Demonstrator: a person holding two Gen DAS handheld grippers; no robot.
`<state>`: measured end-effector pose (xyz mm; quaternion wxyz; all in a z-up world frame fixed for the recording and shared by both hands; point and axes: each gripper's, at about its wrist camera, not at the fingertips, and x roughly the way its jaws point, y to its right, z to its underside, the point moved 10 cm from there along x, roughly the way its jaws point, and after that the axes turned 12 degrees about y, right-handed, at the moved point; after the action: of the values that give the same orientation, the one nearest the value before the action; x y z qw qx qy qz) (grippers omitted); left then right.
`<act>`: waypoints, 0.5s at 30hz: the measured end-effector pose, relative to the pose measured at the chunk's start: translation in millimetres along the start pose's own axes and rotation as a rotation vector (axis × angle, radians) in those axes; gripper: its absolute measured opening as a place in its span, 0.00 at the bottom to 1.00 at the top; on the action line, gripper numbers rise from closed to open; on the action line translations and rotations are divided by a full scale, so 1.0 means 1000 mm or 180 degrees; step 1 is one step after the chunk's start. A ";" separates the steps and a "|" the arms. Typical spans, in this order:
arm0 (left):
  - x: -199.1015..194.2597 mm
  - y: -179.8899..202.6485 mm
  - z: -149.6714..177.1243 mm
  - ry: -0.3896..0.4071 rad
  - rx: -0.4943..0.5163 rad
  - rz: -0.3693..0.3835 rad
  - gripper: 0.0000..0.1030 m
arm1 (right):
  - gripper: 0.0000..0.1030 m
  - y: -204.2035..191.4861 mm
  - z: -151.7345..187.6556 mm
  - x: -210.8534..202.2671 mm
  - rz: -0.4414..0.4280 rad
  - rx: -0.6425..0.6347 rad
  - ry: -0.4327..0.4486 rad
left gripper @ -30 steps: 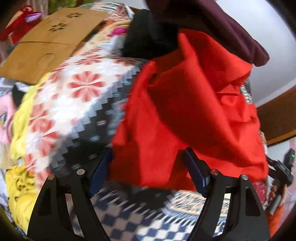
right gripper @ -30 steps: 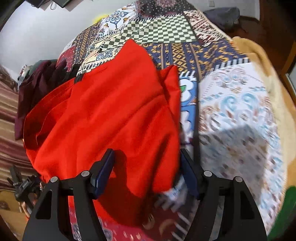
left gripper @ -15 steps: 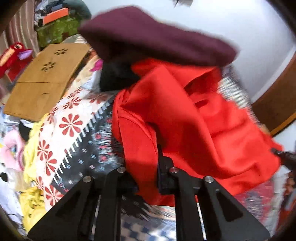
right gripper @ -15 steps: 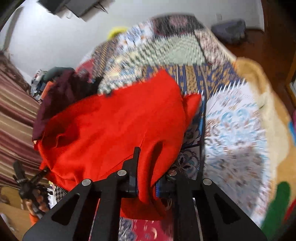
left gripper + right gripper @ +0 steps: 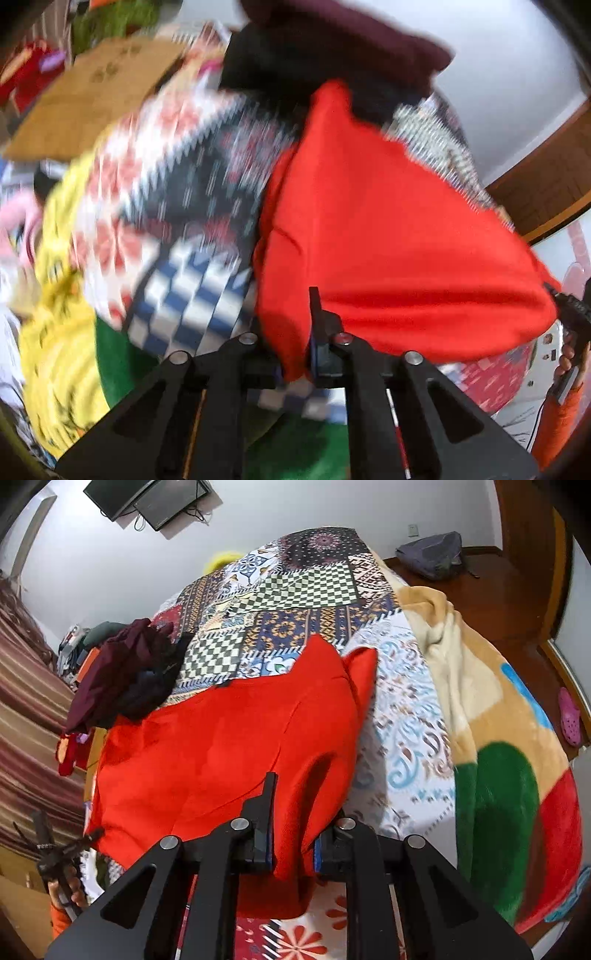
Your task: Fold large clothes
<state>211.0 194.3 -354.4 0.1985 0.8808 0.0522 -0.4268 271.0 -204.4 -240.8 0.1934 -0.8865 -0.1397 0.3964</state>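
A large red garment (image 5: pixel 221 746) lies spread on a patchwork bedspread (image 5: pixel 295 590). My right gripper (image 5: pixel 291 853) is shut on its near edge, with red cloth bunched between the fingers. In the left wrist view the same red garment (image 5: pixel 388 240) is stretched taut. My left gripper (image 5: pixel 295 365) is shut on its other near corner. The left view is blurred by motion. Each gripper shows at the far edge of the other's view, holding the cloth.
A pile of dark maroon and black clothes (image 5: pixel 122 675) sits on the bed beyond the red garment. A fleece blanket (image 5: pixel 498 757) with green and red patches covers the right side. A brown board (image 5: pixel 92 96) and yellow cloth (image 5: pixel 62 314) lie left.
Both grippers went from open around the red garment's edge to shut on it, then pulled it back and apart, so the cloth is now stretched between them.
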 end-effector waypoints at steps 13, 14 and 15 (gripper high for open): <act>-0.040 -0.006 -0.049 0.0417 0.0641 -0.0746 0.47 | 0.36 -0.015 -0.045 -0.049 0.0707 -0.0865 0.0644; -0.044 0.002 -0.057 0.0478 0.0698 -0.0708 0.47 | 0.44 -0.022 -0.048 -0.051 0.0678 -0.0917 0.0664; -0.047 0.011 -0.064 0.0529 0.0752 -0.0668 0.48 | 0.47 -0.033 -0.051 -0.050 0.0618 -0.0984 0.0676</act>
<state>231.3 213.1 -279.2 0.0430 0.9199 0.1096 -0.3740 274.0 -207.5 -162.3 0.0296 -0.9518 -0.0915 0.2913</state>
